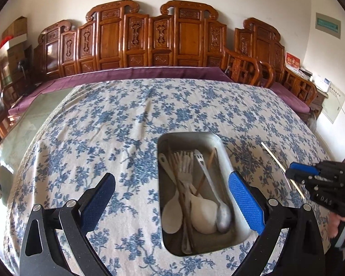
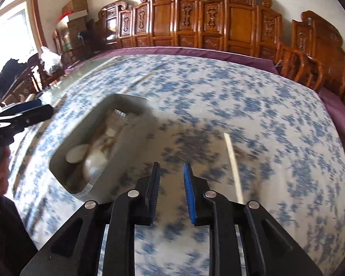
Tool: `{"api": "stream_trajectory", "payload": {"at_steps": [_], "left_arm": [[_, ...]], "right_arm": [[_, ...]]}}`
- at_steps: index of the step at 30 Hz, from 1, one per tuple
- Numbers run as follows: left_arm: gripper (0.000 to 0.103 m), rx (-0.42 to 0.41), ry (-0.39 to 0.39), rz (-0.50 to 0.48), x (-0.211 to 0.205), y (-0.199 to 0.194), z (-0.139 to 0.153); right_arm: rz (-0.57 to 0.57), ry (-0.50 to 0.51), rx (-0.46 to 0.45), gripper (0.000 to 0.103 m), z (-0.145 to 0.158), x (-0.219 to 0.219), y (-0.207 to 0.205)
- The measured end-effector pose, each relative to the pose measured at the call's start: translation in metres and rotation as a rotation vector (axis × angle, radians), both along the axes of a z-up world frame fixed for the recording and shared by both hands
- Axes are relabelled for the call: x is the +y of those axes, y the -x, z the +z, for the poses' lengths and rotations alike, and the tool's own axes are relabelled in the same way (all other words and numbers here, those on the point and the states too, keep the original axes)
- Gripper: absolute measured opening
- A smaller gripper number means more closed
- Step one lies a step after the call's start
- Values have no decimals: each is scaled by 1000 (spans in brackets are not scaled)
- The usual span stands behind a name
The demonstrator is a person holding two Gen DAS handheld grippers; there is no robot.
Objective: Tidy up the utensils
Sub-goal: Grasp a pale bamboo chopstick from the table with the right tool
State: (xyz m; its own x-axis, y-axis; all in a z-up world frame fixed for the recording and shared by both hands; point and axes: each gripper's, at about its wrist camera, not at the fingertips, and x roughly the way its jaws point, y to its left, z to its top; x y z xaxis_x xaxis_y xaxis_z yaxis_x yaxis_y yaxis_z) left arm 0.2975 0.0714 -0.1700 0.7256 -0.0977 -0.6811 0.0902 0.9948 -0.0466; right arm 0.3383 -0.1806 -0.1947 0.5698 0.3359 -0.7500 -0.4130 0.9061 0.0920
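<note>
A metal tray [image 1: 186, 135] sits on the blue-flowered tablecloth [image 1: 117, 124] and holds white spoons [image 1: 202, 214], pale forks [image 1: 184, 161], a slotted metal spoon [image 1: 209, 179] and wooden chopsticks. My left gripper [image 1: 171, 176] hangs open and wide over the tray's near half, with nothing between its pads. One pale chopstick [image 1: 278, 163] lies on the cloth to the right of the tray. My right gripper [image 2: 171, 165] stands narrowly open and empty between the tray [image 2: 126, 151] and that chopstick [image 2: 233, 165], which lies just right of its fingers. The right wrist view is motion-blurred.
Carved wooden screens [image 1: 149, 43] and chairs [image 1: 248, 69] line the far side behind a purple cloth edge [image 1: 135, 73]. Bare glass tabletop [image 1: 34, 119] shows at the left. A person's hand [image 1: 342, 223] holds the right gripper [image 1: 294, 171]; the left gripper [image 2: 46, 107] shows at the right wrist view's left edge.
</note>
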Motion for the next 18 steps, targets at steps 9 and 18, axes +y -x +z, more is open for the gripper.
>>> {"api": "stream_trajectory", "payload": {"at_steps": [9, 18], "left_arm": [[95, 20, 2, -79, -39, 5, -10], [95, 28, -10, -120, -74, 12, -15]], "right_arm": [[-91, 55, 67, 25, -45, -66, -18], [-73, 29, 139, 24, -69, -76, -29]]}}
